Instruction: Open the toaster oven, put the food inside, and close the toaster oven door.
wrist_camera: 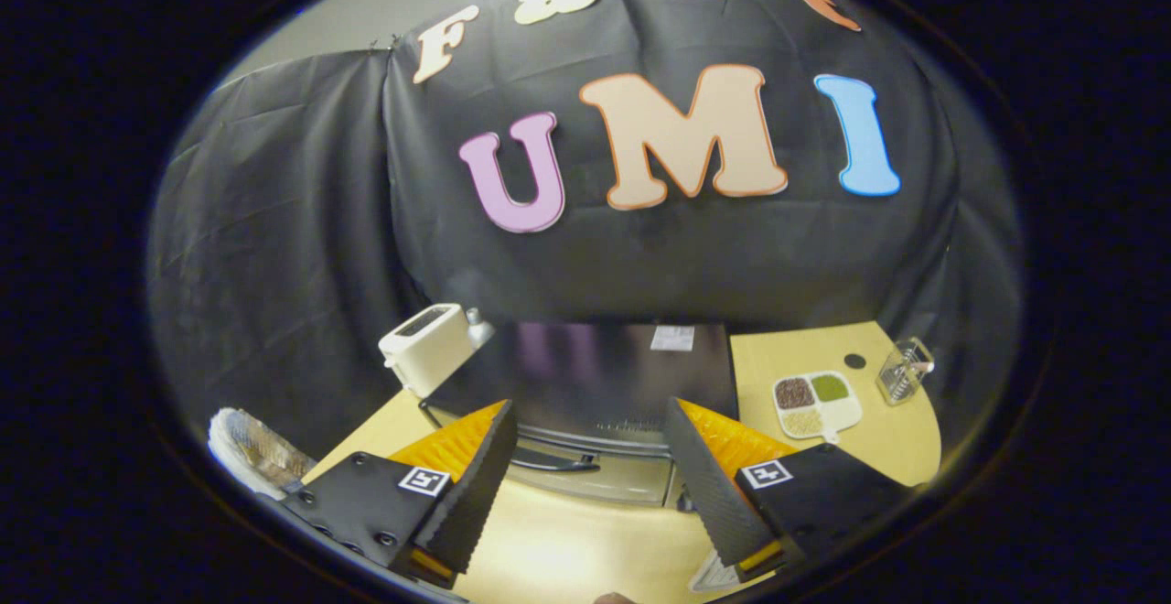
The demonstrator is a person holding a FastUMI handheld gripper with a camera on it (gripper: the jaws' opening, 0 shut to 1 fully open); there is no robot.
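Note:
A black-topped toaster oven [595, 375] stands on the wooden table, seen from above. Its silver front with the door handle [558, 465] faces me, and the door looks closed. My gripper [590, 453] hangs above the oven's front edge with its fingers wide apart, nothing between them. The handle lies between the fingers, below them and closer to the left finger [471, 485]. The right finger [709, 485] reaches over the oven's right front corner.
A white toaster [425, 348] sits left of the oven. On the right lie a white divided dish of grains [814, 403] and a clear measuring cup [904, 371]. A woven basket [252, 448] rests beyond the left finger. Bare wooden table [585, 540] lies in front of the oven.

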